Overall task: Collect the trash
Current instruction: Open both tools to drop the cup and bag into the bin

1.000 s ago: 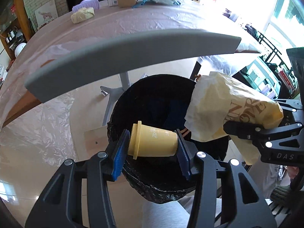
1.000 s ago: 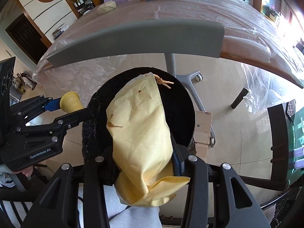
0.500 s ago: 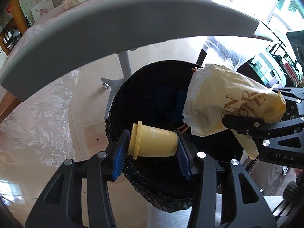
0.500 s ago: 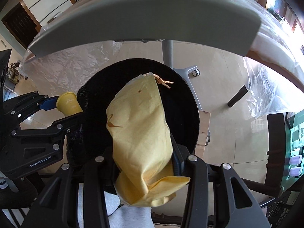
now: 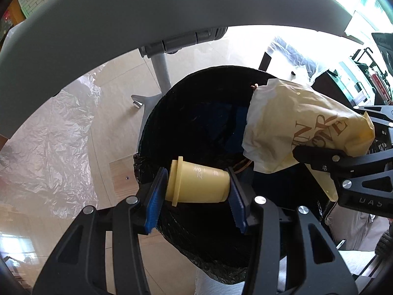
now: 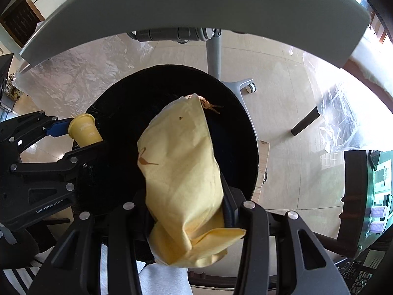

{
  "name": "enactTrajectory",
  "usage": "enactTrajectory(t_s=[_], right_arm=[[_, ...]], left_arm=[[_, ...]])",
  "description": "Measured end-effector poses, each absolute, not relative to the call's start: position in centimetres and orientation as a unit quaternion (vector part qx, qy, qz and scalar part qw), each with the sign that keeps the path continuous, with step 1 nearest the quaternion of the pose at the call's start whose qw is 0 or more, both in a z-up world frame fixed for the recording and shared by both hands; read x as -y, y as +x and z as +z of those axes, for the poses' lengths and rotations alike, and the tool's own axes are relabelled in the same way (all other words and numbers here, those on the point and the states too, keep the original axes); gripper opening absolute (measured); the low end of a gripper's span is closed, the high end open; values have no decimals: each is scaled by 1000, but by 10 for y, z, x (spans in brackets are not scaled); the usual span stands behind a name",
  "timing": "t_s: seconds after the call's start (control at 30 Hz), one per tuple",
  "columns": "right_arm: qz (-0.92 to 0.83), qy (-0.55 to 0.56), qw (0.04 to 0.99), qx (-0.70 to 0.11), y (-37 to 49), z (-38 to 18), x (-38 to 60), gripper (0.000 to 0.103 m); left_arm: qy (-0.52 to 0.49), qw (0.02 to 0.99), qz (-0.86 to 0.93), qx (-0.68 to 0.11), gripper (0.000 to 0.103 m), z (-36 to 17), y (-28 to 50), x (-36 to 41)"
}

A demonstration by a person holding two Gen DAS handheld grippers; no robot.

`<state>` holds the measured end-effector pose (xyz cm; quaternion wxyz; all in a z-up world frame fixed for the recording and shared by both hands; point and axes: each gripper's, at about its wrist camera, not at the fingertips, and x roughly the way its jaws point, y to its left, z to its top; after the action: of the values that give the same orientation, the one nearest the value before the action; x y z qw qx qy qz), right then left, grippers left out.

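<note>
Left gripper point(image 5: 198, 188) pinching cup point(image 5: 197, 185) sideways above bin point(image 5: 196, 123) rim; right gripper point(image 6: 186, 211) clamped on paper bag point(image 6: 181, 172) (printed lettering) over bin mouth.

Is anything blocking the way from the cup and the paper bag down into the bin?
Nothing visible does. The left gripper holds the cup over the near rim of the bin; the right gripper holds the paper bag above the bin's open mouth. The table edge is above and beyond, not between.
</note>
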<state>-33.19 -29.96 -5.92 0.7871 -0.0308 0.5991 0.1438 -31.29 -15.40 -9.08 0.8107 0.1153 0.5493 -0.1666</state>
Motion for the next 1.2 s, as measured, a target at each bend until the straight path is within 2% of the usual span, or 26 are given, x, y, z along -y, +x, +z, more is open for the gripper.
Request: enactTrajectory(t_s=[0.4,0.47,0.53,0.57,0.6,0.67,0.73,0.87,1.0,1.07,1.2], right_arm=[[144,-32,782,-606,-327,-66,298,43],[145,-25,786,-600,-327,-64,300,48],[147,-11,789,-596,-328,-63,302,67],[148,-3,790,-595,-330,-62,302,77],[148,8,793,-591,-332,-61,304,82],[146,22,792,-592,-335,-61,307,87],[141,40,788,-597,-340,-65,311,88],[134,53,787,-599,-356,-61,315,88],[141,25,838,-526,-381,-18,318,89],[146,-6,878,-456,-398,19,319,99],[170,-13,908,-383,-409,71,323,99]], left_arm=[[122,807,-171,-552,49,-95,-309,157],[118,805,-185,-551,51,-94,-309,159],[126,807,-184,-546,71,-93,-310,161],[130,812,-182,-540,72,-92,-312,162],[131,813,-180,-539,73,-91,-313,162],[122,810,-180,-544,74,-92,-314,161],[114,811,-173,-547,81,-93,-315,159],[97,813,-166,-550,82,-87,-322,155],[78,825,-171,-534,84,-64,-339,149],[69,842,-172,-507,87,-41,-350,144],[57,876,-175,-446,95,7,-362,137]])
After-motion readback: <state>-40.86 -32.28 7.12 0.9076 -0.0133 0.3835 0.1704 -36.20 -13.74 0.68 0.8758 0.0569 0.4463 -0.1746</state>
